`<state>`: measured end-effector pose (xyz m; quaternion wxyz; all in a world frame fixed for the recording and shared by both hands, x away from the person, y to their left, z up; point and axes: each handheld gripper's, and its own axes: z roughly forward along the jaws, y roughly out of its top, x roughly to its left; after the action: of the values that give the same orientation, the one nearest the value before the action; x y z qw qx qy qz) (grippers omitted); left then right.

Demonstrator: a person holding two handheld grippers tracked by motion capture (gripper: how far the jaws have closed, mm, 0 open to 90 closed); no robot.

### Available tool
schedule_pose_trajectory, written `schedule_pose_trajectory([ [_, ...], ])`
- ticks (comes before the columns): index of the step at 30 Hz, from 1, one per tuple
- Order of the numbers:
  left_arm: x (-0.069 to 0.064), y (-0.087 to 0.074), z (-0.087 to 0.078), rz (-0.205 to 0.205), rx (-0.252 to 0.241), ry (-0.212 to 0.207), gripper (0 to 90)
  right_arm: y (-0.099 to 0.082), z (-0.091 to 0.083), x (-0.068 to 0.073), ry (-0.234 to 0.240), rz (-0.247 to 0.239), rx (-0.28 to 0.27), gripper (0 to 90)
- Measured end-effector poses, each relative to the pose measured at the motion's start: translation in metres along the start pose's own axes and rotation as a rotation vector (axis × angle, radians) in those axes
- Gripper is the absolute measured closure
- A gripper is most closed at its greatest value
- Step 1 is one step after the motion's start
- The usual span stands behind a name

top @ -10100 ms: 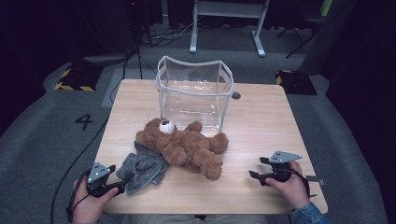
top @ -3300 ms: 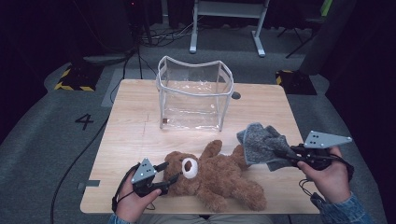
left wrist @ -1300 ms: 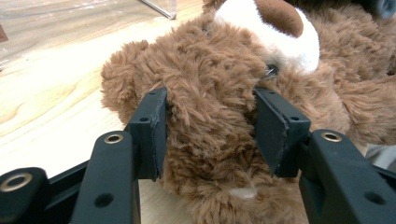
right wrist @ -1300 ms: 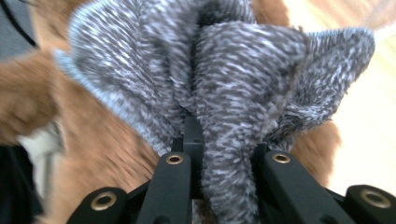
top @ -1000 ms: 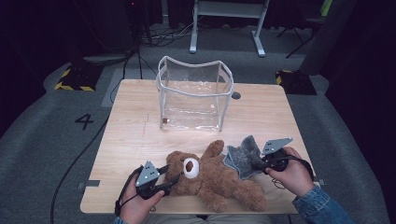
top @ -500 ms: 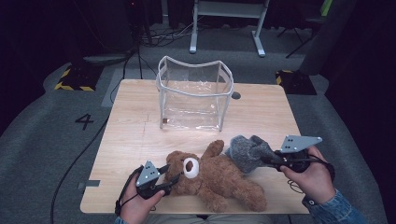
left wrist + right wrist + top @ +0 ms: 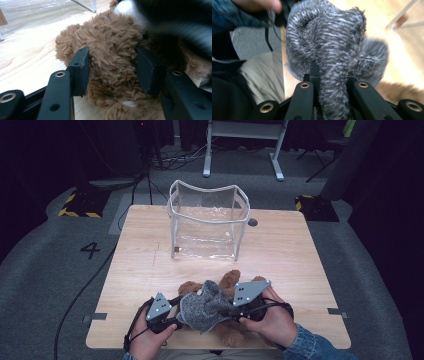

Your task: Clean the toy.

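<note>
Looks like a lab or recording studio. Bare wooden table point(image 7: 280, 250) set alone on grey carpet, marked with a taped number 4 point(image 7: 91, 250) and hazard-striped tape point(image 7: 77, 212). Loose cables point(image 7: 165, 162) and a metal stand's legs point(image 7: 242, 150) in the dark surround.

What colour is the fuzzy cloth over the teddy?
The cloth is speckled grey and white, clearest in the right gripper view.

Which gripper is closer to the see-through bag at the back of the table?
Right, though only slightly. The right gripper sits nearer the table's middle, below the clear bag, holding the grey knitted garment. The left gripper clamps the teddy bear further left, near the front edge.
</note>
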<state>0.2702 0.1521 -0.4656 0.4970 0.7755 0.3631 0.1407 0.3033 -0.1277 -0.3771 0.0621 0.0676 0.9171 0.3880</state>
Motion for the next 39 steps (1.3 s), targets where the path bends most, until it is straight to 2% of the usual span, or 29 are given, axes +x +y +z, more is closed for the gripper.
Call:
schedule_pose_trajectory([
  [2,0.0,0.0,0.0,-0.002,-0.004,0.0,47.8,-0.014,0.002,-0.002,0.009,0.025,0.025,78.4],
  [5,-0.001,0.0,0.002,-0.002,-0.006,-0.007,47.7,-0.037,-0.008,-0.004,0.012,0.054,0.021,78.7],
  [6,-0.001,0.001,0.003,-0.003,-0.009,-0.008,47.6,-0.044,-0.016,-0.001,-0.004,0.081,0.023,78.7],
  [7,-0.002,0.001,0.004,-0.002,-0.008,-0.01,47.6,-0.048,-0.021,0.0,-0.016,0.069,0.03,78.8],
  [8,-0.003,0.002,0.004,-0.003,-0.004,-0.01,47.6,-0.053,-0.026,0.004,-0.036,0.082,0.038,78.7],
  [9,-0.003,0.002,0.005,0.004,-0.003,-0.008,47.6,-0.059,-0.034,0.008,-0.06,0.062,0.058,78.8],
  [11,-0.003,0.002,0.005,0.005,-0.002,-0.004,47.6,-0.068,-0.043,0.012,-0.082,0.053,0.08,78.8],
  [15,-0.003,0.002,0.005,-0.002,-0.002,-0.007,47.5,-0.091,-0.064,0.016,-0.121,0.098,0.127,78.7],
  [19,-0.002,0.002,0.005,0.004,-0.001,-0.001,47.5,-0.106,-0.072,0.017,-0.174,0.112,0.184,78.7],
  [26,-0.001,0.001,0.005,-0.002,-0.008,-0.005,46.8,-0.133,-0.081,0.011,-0.2,0.176,0.254,78.8],
  [27,-0.001,0.001,0.005,-0.005,-0.011,-0.004,46.7,-0.137,-0.084,0.009,-0.208,0.17,0.269,78.8],
  [28,-0.001,0.001,0.005,-0.005,-0.01,-0.002,46.7,-0.14,-0.087,0.009,-0.222,0.183,0.278,78.8],
  [30,-0.001,0.001,0.004,-0.006,-0.01,0.0,46.4,-0.15,-0.095,0.005,-0.262,0.239,0.287,78.8],
  [32,-0.001,0.002,0.004,-0.007,-0.013,0.004,46.1,-0.152,-0.098,0.003,-0.27,0.246,0.291,78.8],
  [33,-0.001,0.002,0.003,-0.005,-0.012,0.009,45.8,-0.158,-0.103,-0.002,-0.303,0.254,0.309,78.8],
  [34,-0.002,0.002,0.003,-0.003,-0.015,0.014,45.1,-0.164,-0.108,-0.007,-0.337,0.293,0.307,78.8],
  [36,-0.002,0.002,0.002,-0.008,-0.014,0.011,43.5,-0.17,-0.116,-0.018,-0.374,0.327,0.283,78.7],
  [39,-0.001,0.002,-0.003,0.008,-0.009,0.012,40.8,-0.177,-0.123,-0.036,-0.445,0.349,0.278,78.6],
])
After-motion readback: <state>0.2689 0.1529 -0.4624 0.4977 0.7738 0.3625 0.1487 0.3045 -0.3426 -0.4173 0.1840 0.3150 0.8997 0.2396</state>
